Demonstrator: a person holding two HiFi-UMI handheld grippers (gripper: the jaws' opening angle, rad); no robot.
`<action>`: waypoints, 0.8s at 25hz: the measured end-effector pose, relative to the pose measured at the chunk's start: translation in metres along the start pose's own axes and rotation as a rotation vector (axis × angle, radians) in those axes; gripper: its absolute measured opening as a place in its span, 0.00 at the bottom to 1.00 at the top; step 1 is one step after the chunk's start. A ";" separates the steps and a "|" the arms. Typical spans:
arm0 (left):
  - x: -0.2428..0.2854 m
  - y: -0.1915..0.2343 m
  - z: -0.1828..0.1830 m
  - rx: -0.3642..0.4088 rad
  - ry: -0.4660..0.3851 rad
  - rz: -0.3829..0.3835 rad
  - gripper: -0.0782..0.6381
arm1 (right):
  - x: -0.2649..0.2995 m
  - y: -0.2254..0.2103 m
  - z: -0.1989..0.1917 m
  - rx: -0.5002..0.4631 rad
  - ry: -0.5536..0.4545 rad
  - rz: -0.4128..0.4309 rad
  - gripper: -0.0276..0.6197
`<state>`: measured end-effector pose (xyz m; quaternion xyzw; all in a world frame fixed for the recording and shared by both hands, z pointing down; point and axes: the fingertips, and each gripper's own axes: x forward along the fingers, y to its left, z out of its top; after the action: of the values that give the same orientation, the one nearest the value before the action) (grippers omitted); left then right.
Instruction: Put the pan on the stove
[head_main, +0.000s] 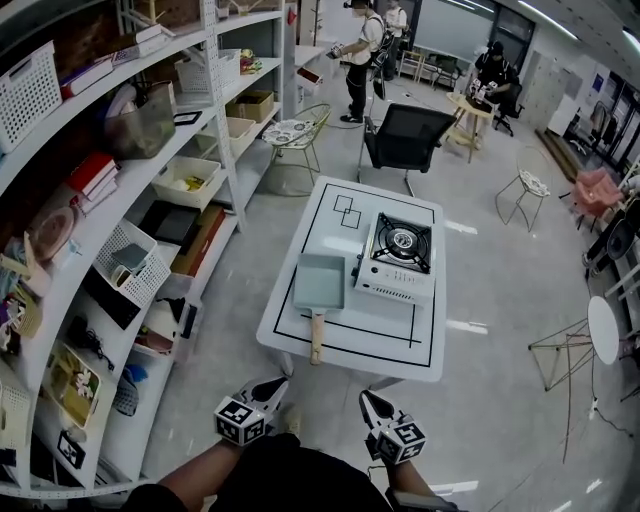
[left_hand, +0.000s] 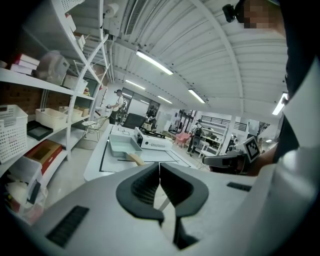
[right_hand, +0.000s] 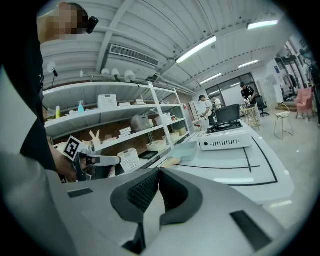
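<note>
Head view, counts: one pan (head_main: 319, 282), one stove (head_main: 397, 258), one table (head_main: 300, 335), two grippers.
Head view, pan: flat on the table just left of the stove, not on the burner, with its one wooden handle pointing back at the person.
Head view, grippers: left gripper (head_main: 274, 386) and right gripper (head_main: 368, 399) are both low at the near edge, well short of the table, with one marker cube each.
Head view, background: one black chair (head_main: 405, 135) past the table, and one long shelf unit (head_main: 150, 200) on the left.
Left gripper view, jaws: both pads pressed together with nothing between them.
Left gripper view, rest: pan and stove are far ahead on the table, and the right gripper pokes in from the right.
Right gripper view, jaws: same deal, closed tight on nothing.
Right gripper view, rest: one pan beside one stove up ahead, and the left gripper is off to the left.
</note>
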<state>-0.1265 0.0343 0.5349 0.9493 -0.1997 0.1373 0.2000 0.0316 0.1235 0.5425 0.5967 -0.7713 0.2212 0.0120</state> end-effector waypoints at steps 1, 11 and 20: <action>0.003 0.005 0.002 0.001 -0.006 -0.001 0.12 | 0.004 -0.001 0.003 -0.001 0.001 -0.002 0.08; 0.031 0.044 0.035 0.048 -0.031 -0.045 0.12 | 0.045 -0.015 0.030 -0.010 0.010 -0.049 0.08; 0.037 0.082 0.054 0.019 -0.043 -0.078 0.12 | 0.085 -0.014 0.051 -0.018 -0.003 -0.070 0.08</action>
<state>-0.1203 -0.0704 0.5263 0.9611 -0.1654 0.1109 0.1916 0.0330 0.0247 0.5249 0.6234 -0.7520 0.2127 0.0238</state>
